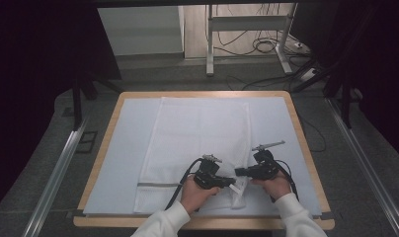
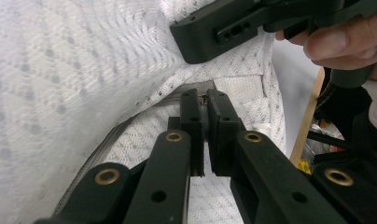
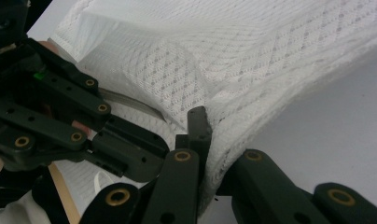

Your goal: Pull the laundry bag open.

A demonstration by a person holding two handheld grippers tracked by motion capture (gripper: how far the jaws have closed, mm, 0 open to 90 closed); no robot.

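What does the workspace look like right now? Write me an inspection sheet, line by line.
Surface: wooden table under a pale sheet.
Job's things: white mesh bag lying flat, its near right corner lifted.
Clutter: nothing seen.
Grippers: left gripper shut at the bag's grey zip edge; right gripper shut on the mesh at that corner.
Cables: one cable trails from the left gripper; floor cables behind.
Surroundings: metal frame legs, grey floor, dark sides.

Wooden-edged table [image 1: 306,148], floor cables [image 1: 266,47]
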